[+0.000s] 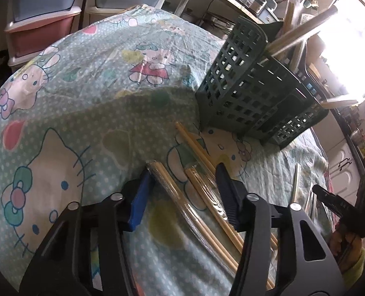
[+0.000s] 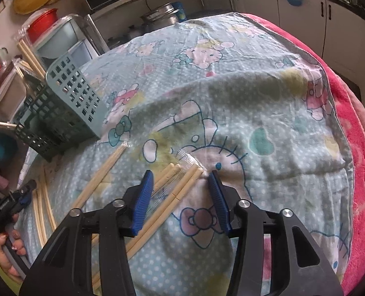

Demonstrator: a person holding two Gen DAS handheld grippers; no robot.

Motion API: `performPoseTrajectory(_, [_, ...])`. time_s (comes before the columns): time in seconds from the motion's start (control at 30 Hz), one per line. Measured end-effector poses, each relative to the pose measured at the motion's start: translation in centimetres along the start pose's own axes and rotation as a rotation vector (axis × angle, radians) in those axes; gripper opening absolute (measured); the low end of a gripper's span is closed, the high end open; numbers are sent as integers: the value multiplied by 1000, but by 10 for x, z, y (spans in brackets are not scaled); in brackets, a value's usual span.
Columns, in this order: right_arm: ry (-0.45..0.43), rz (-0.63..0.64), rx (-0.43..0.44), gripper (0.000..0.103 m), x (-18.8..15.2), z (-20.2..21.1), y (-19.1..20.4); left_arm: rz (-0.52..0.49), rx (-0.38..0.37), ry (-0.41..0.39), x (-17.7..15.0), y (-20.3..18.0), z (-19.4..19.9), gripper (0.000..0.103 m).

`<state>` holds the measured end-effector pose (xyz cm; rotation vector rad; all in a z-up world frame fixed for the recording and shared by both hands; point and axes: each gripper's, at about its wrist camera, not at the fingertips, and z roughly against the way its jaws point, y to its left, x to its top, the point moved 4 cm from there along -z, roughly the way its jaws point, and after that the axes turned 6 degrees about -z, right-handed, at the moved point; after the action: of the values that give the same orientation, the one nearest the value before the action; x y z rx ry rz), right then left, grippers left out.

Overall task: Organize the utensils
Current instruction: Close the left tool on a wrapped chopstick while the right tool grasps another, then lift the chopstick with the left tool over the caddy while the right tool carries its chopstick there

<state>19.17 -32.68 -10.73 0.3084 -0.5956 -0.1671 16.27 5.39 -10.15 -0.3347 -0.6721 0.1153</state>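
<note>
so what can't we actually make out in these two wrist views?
- Left wrist view: the chopsticks run under the left gripper, so their near ends are hidden.
- Left wrist view: window glare washes out what stands in the green basket.
- Left wrist view: the right gripper is cut off near the edge, so its fingertips are unclear.
- Right wrist view: the right gripper body covers the lower part of the chopsticks.

Several pairs of pale wooden chopsticks (image 2: 175, 192), some in clear plastic wrappers, lie flat and scattered on the patterned cloth. Dark green slotted utensil basket (image 1: 246, 93) stands beyond them, more chopsticks (image 1: 303, 34) leaning inside.
</note>
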Motion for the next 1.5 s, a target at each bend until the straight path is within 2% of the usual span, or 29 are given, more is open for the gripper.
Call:
performPoseTrajectory(0.1, [-11, -1, -19, 26, 1, 0, -4, 8, 11, -4, 3, 3, -3, 33])
performPoseTrajectory(0.23, [-19, -16, -12, 17, 0, 3, -10, 18, 23, -12, 5, 8, -5, 24])
performPoseTrajectory(0.43, [-30, -62, 27, 13, 0, 10, -16, 25, 22, -19, 5, 10, -5, 20])
performPoseTrajectory(0.57, [-56, -93, 79, 11, 2, 22, -19, 46, 16, -18, 5, 16, -4, 10])
performPoseTrajectory(0.87, [-118, -92, 179, 7, 10, 50, -10, 73, -40, -30, 8, 19, 4, 7])
performPoseTrajectory(1.03, [-149, -55, 228, 0, 15, 63, 8, 84, -86, -46, 11, 15, 18, 6])
performPoseTrajectory(1.17, [-164, -17, 262, 0, 16, 71, 23, 70, -110, -67, 13, 8, 30, 6])
performPoseTrajectory(1.3, [-165, 0, 254, 0, 18, 72, 27, 57, -134, -97, 18, -1, 43, 5])
performPoseTrajectory(1.5, [-81, -11, 204, 1, 13, 47, 17, 27, -167, -133, 27, -13, 56, 5])
